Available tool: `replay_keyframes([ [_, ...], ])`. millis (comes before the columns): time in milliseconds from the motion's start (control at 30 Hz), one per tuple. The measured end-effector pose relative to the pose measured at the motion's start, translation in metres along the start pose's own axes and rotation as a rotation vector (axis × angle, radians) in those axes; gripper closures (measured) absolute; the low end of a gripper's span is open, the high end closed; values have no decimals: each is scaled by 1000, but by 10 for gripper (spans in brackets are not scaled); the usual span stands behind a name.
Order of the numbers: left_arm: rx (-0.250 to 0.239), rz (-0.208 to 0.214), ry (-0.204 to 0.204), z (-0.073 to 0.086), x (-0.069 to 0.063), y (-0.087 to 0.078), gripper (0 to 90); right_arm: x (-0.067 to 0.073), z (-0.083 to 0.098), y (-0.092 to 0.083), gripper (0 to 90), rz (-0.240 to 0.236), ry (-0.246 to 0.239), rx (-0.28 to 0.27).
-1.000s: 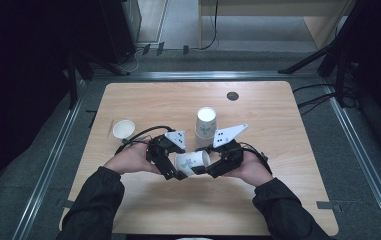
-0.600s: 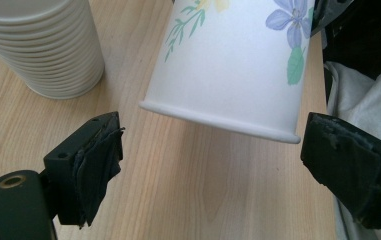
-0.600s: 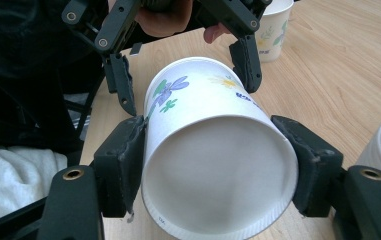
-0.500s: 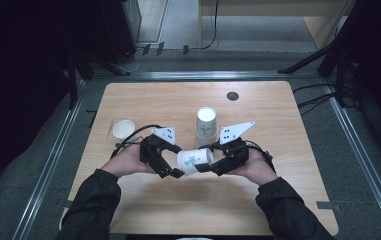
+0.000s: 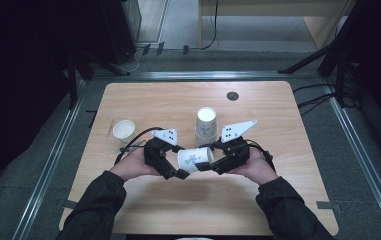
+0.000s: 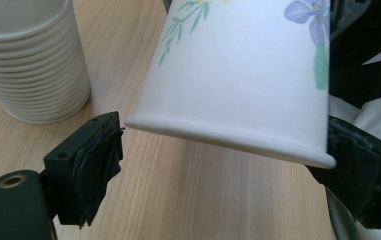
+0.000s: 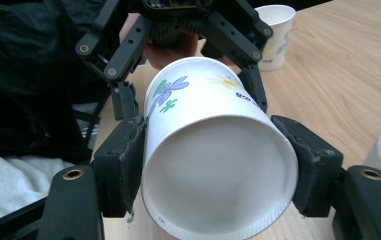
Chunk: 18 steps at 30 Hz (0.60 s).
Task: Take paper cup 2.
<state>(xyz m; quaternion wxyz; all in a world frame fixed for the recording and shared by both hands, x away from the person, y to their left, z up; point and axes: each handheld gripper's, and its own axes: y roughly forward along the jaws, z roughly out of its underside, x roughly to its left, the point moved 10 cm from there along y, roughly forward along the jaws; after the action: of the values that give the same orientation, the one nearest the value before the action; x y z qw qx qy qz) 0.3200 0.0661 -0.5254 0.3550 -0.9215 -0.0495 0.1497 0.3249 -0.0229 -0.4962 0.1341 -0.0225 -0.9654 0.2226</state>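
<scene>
- No words, brand names or numbers can be read anywhere.
- The white paper cup (image 7: 213, 150) with a purple flower print carries a small blue mark, too blurred to read.

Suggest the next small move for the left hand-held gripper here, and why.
Probably draw the left hand-held gripper back off the flowered cup. Its jaws stand open beside the rim, one pad apart from it, while the right hand-held gripper clamps the cup's base end, so the cup seems to need no second grip.
</scene>
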Motion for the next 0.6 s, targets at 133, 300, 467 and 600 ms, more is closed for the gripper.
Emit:
replay_keyframes([
  [133,-26,21,16,-1,-3,2,105,2,-1,1,335,-8,1,-3],
  [300,-62,56,15,-5,-6,0,140,3,-1,3,334,-22,6,-7],
  [467,-56,39,24,-5,-6,1,147,4,-1,5,335,-25,10,-7],
  [600,-51,40,27,-3,-5,0,209,4,-1,5,337,-26,8,-4],
])
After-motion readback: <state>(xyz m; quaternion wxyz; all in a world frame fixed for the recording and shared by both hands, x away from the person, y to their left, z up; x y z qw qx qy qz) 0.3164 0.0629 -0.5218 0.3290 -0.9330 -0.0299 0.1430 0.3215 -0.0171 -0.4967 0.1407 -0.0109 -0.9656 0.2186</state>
